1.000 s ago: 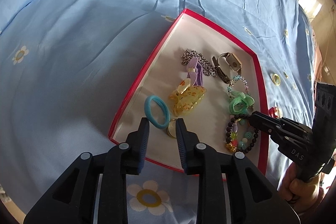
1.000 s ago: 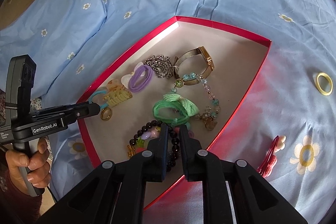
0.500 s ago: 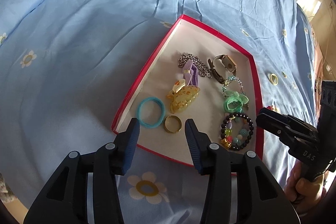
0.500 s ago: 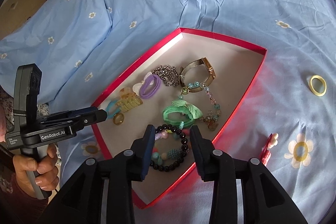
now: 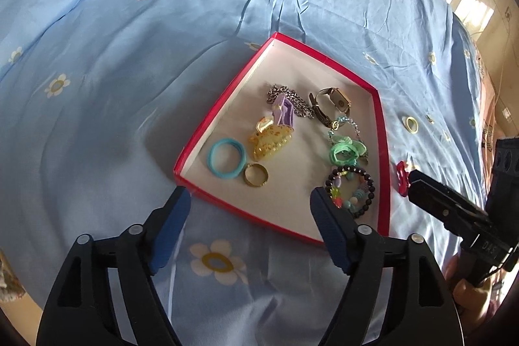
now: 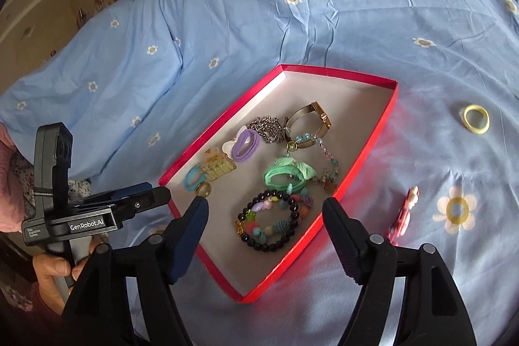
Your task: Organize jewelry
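Left gripper (image 5: 249, 196): jaws spread wide, holding nothing, above the near rim of the box.
Red-rimmed shallow cardboard box (image 5: 227, 93): lies on the blue daisy-print bedsheet (image 5: 129, 38), with open sheet on every side.
Inside, left to right: one blue elastic hair tie (image 5: 226, 157), one gold ring (image 5: 256, 174), one yellow claw clip (image 5: 270, 141), one purple hair tie (image 5: 284, 111), one silver chain (image 5: 281, 93), one gold watch (image 5: 331, 103), one green hair tie (image 5: 345, 150), one black beaded bracelet (image 5: 350, 192).
Outside, right: one red clip (image 6: 403, 213), one yellow hair tie (image 6: 476, 118).
Right gripper (image 6: 264, 209): wide apart, empty, over the bracelet.
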`<state>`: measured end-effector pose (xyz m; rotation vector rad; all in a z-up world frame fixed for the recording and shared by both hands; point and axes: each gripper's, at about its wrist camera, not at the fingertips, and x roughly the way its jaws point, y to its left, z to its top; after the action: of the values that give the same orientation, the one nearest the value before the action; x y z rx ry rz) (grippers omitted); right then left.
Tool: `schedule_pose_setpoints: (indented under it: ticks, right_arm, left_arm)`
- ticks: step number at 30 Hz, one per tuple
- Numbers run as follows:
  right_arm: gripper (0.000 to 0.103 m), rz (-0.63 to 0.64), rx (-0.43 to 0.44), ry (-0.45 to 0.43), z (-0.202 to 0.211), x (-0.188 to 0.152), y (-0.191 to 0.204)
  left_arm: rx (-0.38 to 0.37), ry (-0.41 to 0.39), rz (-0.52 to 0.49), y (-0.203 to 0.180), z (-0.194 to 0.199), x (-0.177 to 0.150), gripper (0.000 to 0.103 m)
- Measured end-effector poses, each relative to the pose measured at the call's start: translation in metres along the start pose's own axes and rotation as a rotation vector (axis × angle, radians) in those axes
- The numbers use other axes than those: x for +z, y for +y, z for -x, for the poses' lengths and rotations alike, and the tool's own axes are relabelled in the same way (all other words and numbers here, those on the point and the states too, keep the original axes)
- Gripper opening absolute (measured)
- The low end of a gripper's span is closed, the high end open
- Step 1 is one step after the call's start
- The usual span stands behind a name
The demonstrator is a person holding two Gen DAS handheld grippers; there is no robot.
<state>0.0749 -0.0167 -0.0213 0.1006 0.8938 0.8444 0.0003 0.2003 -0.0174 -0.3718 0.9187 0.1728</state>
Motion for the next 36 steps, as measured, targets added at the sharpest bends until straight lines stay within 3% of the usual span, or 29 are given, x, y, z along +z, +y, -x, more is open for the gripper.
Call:
schedule_pose_setpoints:
  ticks: [10, 18, 21, 26, 32, 36]
  right_arm:
    - [0.082, -0.022, 0.000, -0.035, 0.018, -0.023, -0.005]
    - [0.088, 0.063, -0.026, -0.100, 0.039, -0.032, 0.009]
    - [0.090, 0.115, -0.041, -0.117, 0.050, -0.028, 0.020]
    - [0.103, 0.200, -0.061, -0.162, 0.076, -0.012, 0.038]
    - [0.103, 0.284, -0.102, -0.184, 0.086, -0.007, 0.050]
    - [0.103, 0.243, -0.130, -0.189, 0.075, -0.023, 0.039]
  left_arm:
    - [0.011, -0.022, 0.023, -0.004, 0.013, -0.023, 0.086]
    - [0.057, -0.048, -0.014, -0.012, 0.025, -0.035, 0.088]
    - [0.063, -0.081, -0.039, -0.017, 0.037, -0.032, 0.093]
    - [0.075, -0.157, -0.098, -0.029, 0.064, -0.019, 0.101]
    - [0.176, -0.238, -0.162, -0.041, 0.072, -0.023, 0.103]
    - [0.194, -0.267, -0.143, -0.040, 0.067, -0.036, 0.103]
